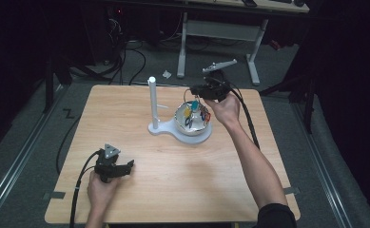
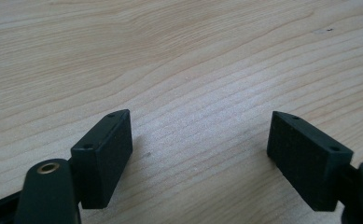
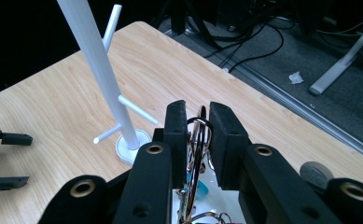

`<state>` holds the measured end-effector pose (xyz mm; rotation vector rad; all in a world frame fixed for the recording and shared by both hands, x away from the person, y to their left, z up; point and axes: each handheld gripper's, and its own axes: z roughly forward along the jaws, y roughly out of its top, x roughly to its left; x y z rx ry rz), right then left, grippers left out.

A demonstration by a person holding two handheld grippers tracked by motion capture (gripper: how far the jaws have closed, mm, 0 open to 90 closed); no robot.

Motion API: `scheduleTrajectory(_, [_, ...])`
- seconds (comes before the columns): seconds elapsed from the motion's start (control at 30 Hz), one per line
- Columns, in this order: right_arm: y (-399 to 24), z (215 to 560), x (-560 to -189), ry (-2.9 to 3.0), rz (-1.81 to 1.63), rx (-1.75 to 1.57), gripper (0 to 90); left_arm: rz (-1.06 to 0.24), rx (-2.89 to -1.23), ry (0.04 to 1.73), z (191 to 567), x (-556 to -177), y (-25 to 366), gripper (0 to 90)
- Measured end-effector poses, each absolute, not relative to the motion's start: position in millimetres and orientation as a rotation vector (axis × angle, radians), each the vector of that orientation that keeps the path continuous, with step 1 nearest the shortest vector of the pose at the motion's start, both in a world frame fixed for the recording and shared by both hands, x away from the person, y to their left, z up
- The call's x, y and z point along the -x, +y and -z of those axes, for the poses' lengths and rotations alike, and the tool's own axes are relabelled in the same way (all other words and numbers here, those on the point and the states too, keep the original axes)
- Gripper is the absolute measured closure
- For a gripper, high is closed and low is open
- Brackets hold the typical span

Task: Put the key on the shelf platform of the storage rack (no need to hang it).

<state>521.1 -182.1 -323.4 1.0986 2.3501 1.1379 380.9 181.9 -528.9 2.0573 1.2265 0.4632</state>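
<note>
The right gripper hangs above the white bowl, which sits toward the far right part of the table, and its fingers are pinching a metal key ring from which a bunch of keys with coloured tags dangles down toward the bowl. Just beside the bowl, on the same white base, stands the white peg stand, an upright post with short pegs sticking out of its side; in the right gripper view the pegs are low on the post and point toward the table's near-left side. The left gripper rests near the near-left corner, its fingers spread wide over bare wood with nothing between them. The work in hand looks like lifting the keys out of the bowl to hang them on a peg. The grip is the weak point: the ring is thin wire caught edge-on between the pads, so it could twist or slip out if the bunch swings. The hanging keys could also catch on the bowl's rim while coming across and tip or drag the light stand. At the post, the ring's opening is small against the peg, so a slightly off approach would knock the peg or the post rather than thread it, and the free hand is well apart from the stand and not steadying it.
</note>
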Motion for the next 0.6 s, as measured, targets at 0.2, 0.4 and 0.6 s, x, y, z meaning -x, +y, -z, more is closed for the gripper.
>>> scheduleTrajectory(0.2, [-177, 329, -523, 2.36, -1.128, -1.108, 78.7, -0.463, -2.056, 1.226, 529, -381, 182, 22.7])
scheduleTrajectory(0.4, [-174, 335, -526, 2.371, -1.125, -1.105, 78.6, -0.463, -2.056, 1.227, 529, -381, 182, 22.7])
scheduleTrajectory(0.6, [-171, 345, -528, 2.387, -1.107, -1.107, 78.6, -0.463, -2.057, 1.227, 529, -381, 182, 22.7])
